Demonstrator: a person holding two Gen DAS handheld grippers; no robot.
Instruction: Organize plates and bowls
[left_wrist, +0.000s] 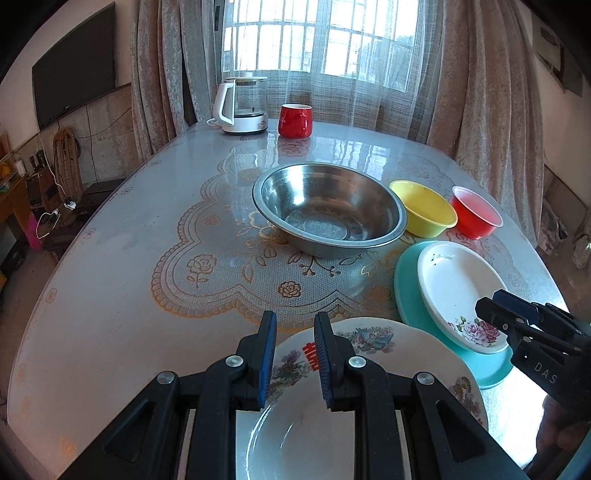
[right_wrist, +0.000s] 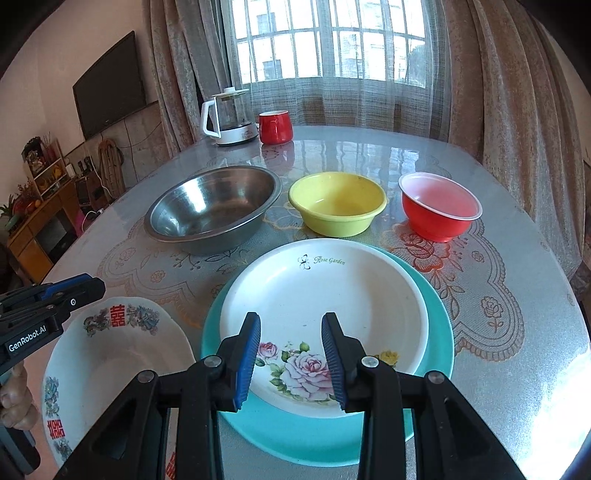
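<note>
My left gripper (left_wrist: 294, 325) is open and empty above the far rim of a white plate with red characters (left_wrist: 306, 424), also in the right wrist view (right_wrist: 110, 362). My right gripper (right_wrist: 291, 326) is open and empty over a white rose plate (right_wrist: 325, 295) that rests on a teal plate (right_wrist: 439, 339). Both show in the left wrist view, rose plate (left_wrist: 454, 284), teal plate (left_wrist: 406, 288). Behind stand a steel bowl (left_wrist: 328, 210), a yellow bowl (left_wrist: 424, 206) and a red bowl (left_wrist: 476, 210); in the right wrist view, steel (right_wrist: 214, 206), yellow (right_wrist: 338, 203), red (right_wrist: 439, 205).
A white kettle (left_wrist: 243, 103) and a red mug (left_wrist: 294, 120) stand at the table's far edge by the curtains. The table (left_wrist: 129, 258) has a glossy lace-patterned cover. Shelves and a wall TV (right_wrist: 110, 81) are on the left.
</note>
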